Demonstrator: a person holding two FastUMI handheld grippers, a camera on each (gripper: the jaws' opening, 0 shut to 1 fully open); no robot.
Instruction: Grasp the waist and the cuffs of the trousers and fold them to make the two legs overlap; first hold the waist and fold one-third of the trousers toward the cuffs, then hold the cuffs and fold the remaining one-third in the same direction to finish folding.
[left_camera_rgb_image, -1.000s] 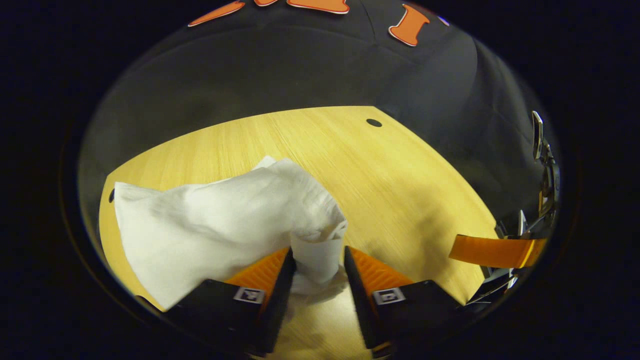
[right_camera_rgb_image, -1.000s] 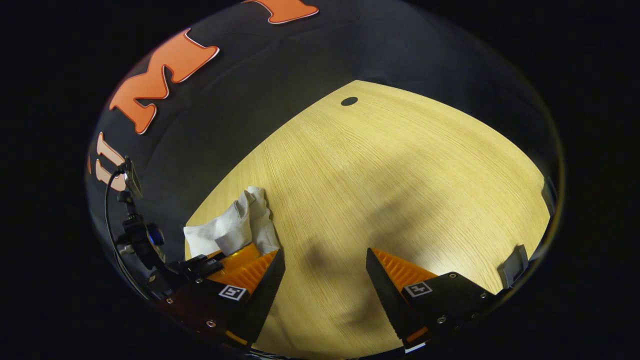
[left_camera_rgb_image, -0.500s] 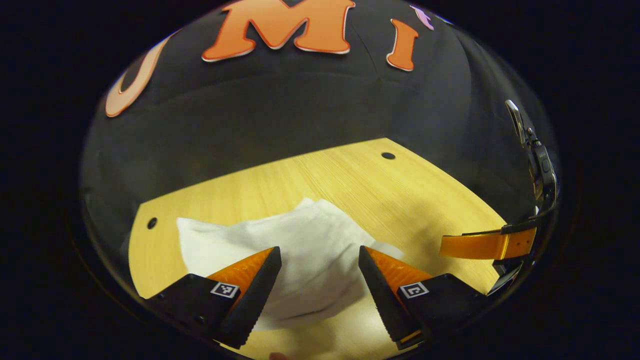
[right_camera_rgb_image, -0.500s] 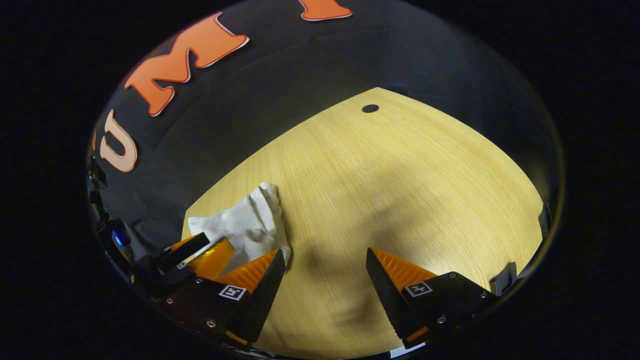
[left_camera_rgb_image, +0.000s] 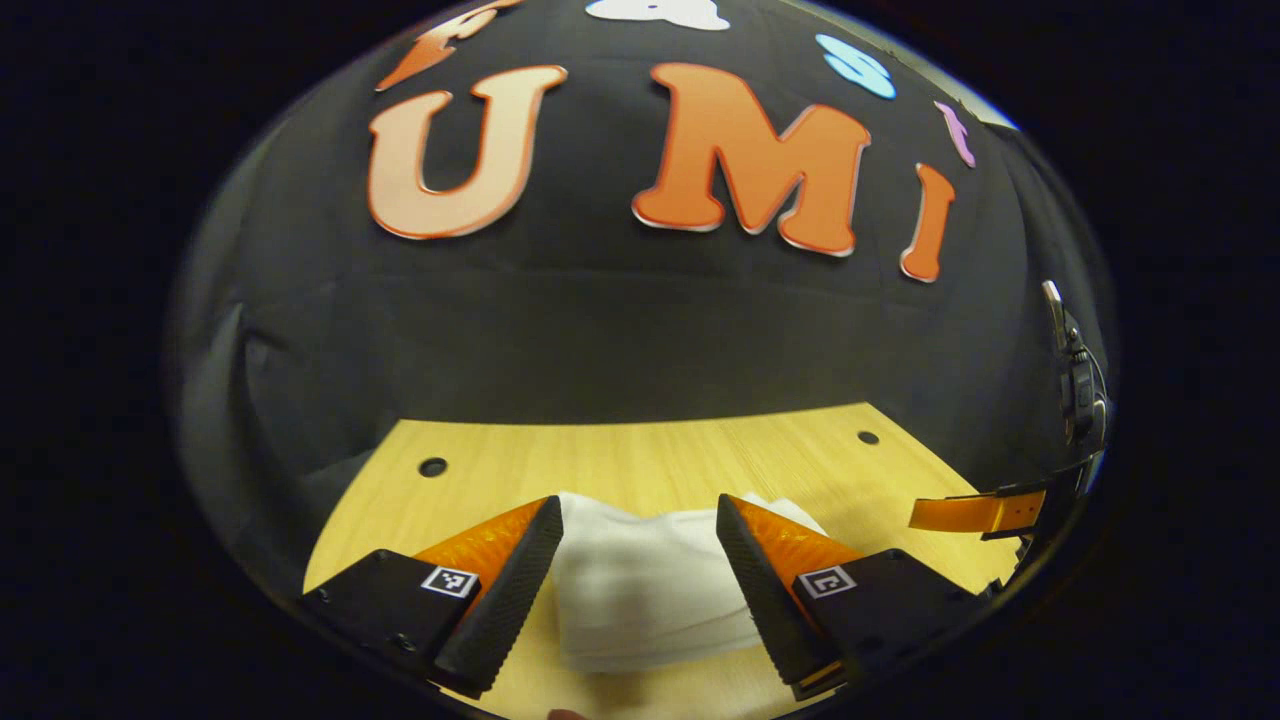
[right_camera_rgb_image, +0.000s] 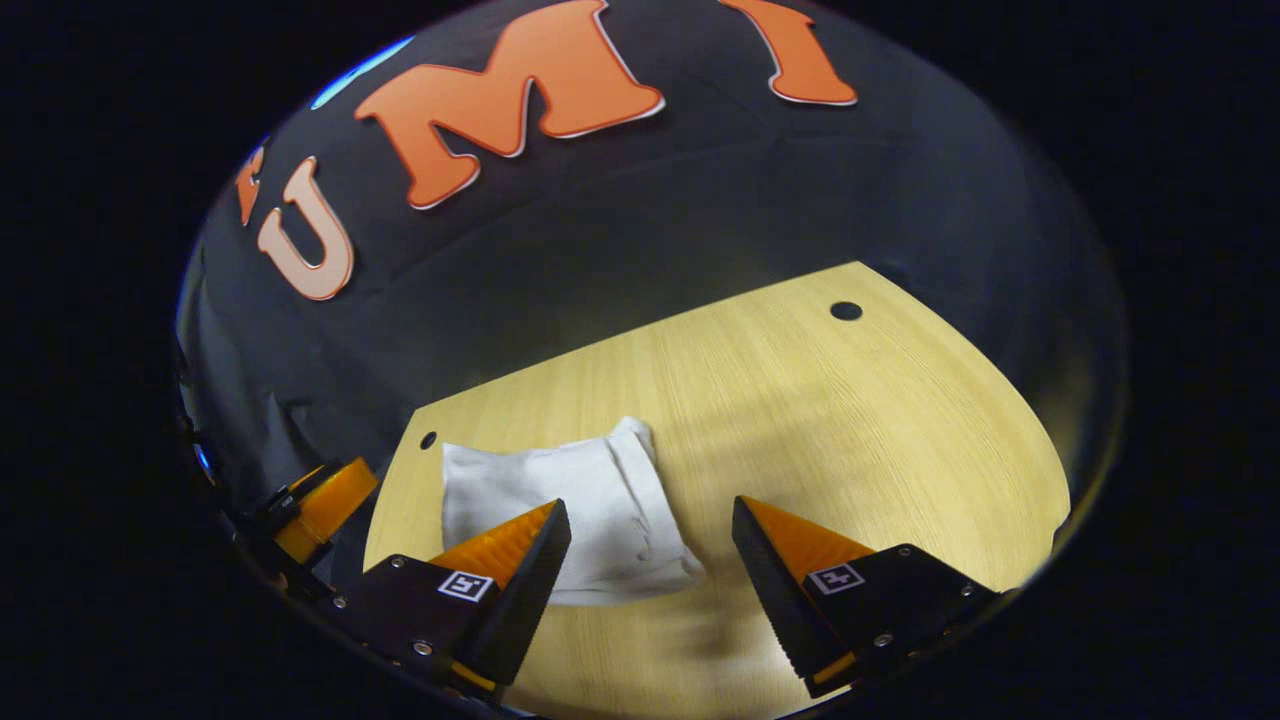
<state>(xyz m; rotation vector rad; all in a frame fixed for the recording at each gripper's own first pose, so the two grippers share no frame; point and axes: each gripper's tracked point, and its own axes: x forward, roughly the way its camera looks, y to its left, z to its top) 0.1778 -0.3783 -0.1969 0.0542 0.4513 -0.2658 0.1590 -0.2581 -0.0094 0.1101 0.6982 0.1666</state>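
Observation:
The white trousers (left_camera_rgb_image: 645, 590) lie folded into a small flat bundle on the wooden table (left_camera_rgb_image: 640, 460). In the left gripper view my left gripper (left_camera_rgb_image: 638, 520) hangs open above them, the cloth showing between its fingers without touching them. In the right gripper view the same bundle of trousers (right_camera_rgb_image: 560, 510) rests to the left of centre, and my right gripper (right_camera_rgb_image: 650, 520) is open with its left finger over the bundle's near edge. The right gripper (left_camera_rgb_image: 985, 512) also appears at the far right of the left gripper view, and the left gripper (right_camera_rgb_image: 320, 505) at the far left of the right gripper view.
The table (right_camera_rgb_image: 800, 420) has small round holes (right_camera_rgb_image: 846, 311) near its far corners, one also showing as a hole (left_camera_rgb_image: 433, 467) in the left gripper view. Bare wood stretches right of the bundle. The black booth wall stands close behind the table.
My left gripper let go of the trousers, opened and lifted back. The cloth dropped flat into a folded bundle. Both views tilted up and away from the table.

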